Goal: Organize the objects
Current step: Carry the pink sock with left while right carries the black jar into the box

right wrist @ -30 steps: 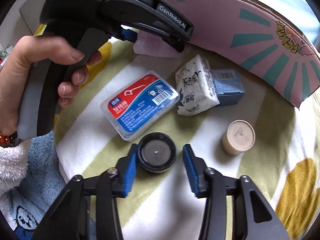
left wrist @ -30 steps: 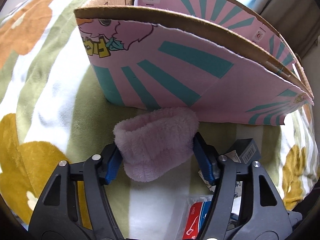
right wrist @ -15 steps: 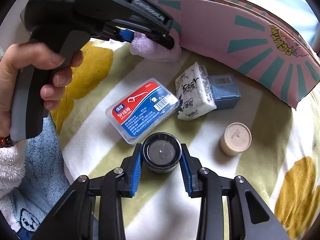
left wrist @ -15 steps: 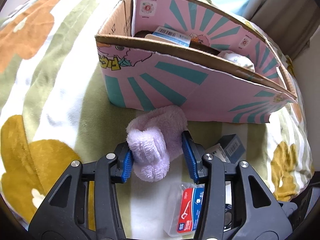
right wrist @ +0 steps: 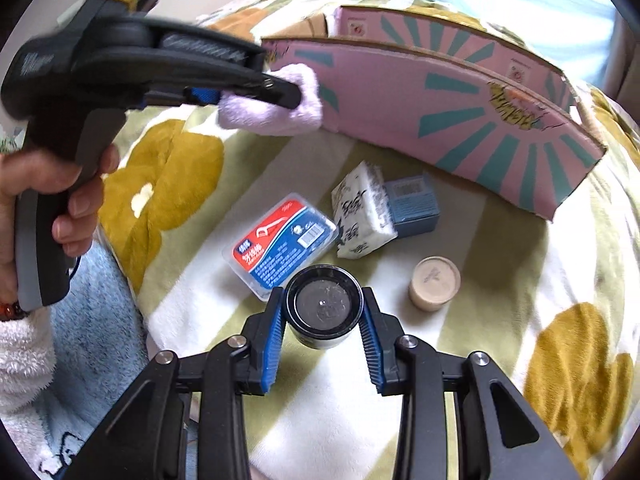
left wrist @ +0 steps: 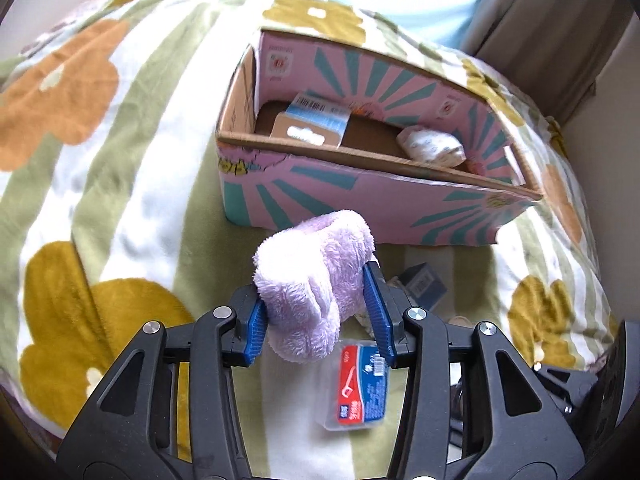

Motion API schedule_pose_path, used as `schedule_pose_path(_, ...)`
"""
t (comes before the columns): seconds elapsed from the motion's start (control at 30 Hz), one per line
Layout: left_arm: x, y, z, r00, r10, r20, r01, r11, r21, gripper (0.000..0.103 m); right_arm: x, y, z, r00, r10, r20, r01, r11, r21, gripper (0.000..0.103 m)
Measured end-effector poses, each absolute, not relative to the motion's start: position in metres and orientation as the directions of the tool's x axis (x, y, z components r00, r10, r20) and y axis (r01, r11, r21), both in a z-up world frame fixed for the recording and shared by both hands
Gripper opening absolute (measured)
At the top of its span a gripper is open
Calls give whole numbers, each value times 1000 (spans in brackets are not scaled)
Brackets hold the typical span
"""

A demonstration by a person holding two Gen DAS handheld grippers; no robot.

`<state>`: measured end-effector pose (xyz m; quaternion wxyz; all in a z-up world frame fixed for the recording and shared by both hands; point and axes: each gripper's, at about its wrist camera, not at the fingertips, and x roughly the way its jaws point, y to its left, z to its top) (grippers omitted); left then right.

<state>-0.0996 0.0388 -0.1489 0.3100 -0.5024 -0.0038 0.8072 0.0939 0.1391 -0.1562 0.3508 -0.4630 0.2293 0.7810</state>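
My left gripper (left wrist: 318, 312) is shut on a fluffy lilac sock (left wrist: 316, 284) and holds it in the air in front of the pink cardboard box (left wrist: 360, 200). The sock also shows in the right wrist view (right wrist: 280, 108), near the box's front wall (right wrist: 400, 100). My right gripper (right wrist: 322, 320) is shut on a black round jar (right wrist: 322, 306), lifted a little above the blanket. A floss-pick case (right wrist: 280, 242), a tissue pack (right wrist: 360, 212), a grey-blue small box (right wrist: 414, 206) and a beige round jar (right wrist: 434, 282) lie on the blanket before the box.
The pink box holds a blue-and-tan package (left wrist: 312, 124) and a white patterned pack (left wrist: 432, 146). Everything rests on a soft flowered blanket (left wrist: 120, 160). A curtain (left wrist: 560, 20) hangs at the far right. A blue towel (right wrist: 96, 300) lies at the left.
My left gripper closed on the sock and lifted it up, so the box's inside came into view. My right gripper closed on the black jar and raised it slightly.
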Motion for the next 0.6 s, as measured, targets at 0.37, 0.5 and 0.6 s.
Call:
schedule_pose_path(0.37,-96,28,-88,-353,543,-762,-568,-772,-287,40,102,190,-85,-299,429,-852,-833,-553,14,33)
schedule_pose_path(0.5,-105,27,-68,-372,545,-752,-583,-767,-268,40,104,206,-61,-282,460,-842,-855,-519,3,33)
schedule_pose_path(0.6,-115,30,-51,-380,549,-744,-600,-759,-253,40,107,222,-38,-280,478,-832,-867,-498,5,33)
